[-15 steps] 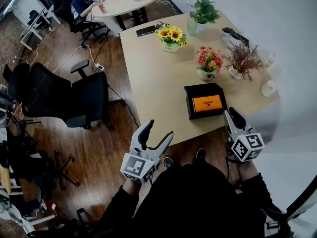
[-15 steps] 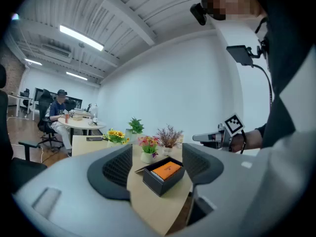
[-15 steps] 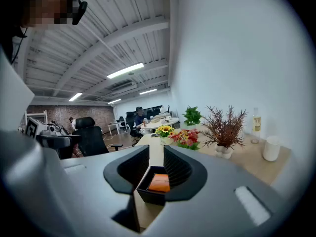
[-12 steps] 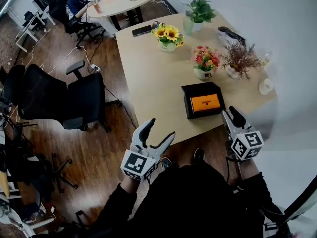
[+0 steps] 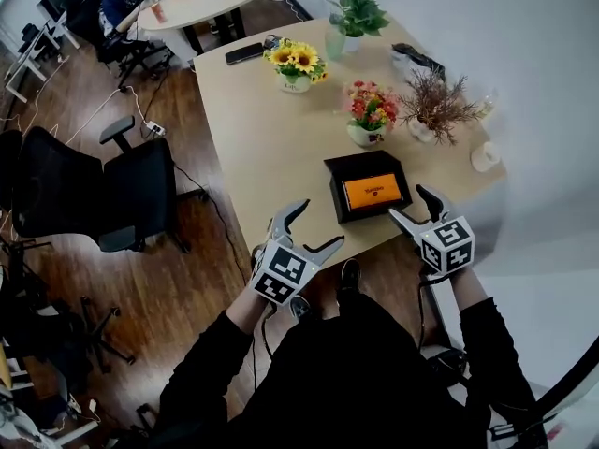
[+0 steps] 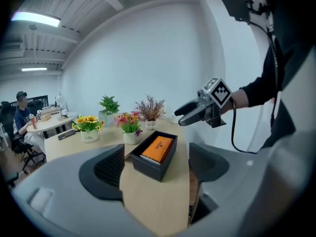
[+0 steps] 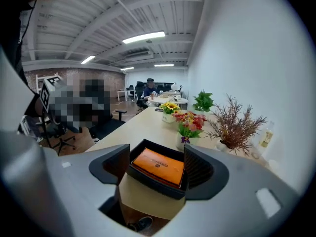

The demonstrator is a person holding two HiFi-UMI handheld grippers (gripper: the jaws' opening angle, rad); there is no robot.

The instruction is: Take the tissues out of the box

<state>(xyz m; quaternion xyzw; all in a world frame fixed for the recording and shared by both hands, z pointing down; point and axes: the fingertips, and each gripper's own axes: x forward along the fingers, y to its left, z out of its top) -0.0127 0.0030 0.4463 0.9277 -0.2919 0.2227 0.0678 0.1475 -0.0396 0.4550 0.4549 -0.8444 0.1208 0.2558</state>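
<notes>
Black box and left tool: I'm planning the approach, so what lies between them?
Nothing but bare tabletop between the left tool and the black box, per the left gripper view.

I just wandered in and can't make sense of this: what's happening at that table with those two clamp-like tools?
A person stands at the wooden table with a gripper in each hand. The left gripper and right gripper both have their fingers apart and hold nothing. Both point toward a black box near the table's edge. An orange tissue pack lies inside it, not yet taken out.
</notes>
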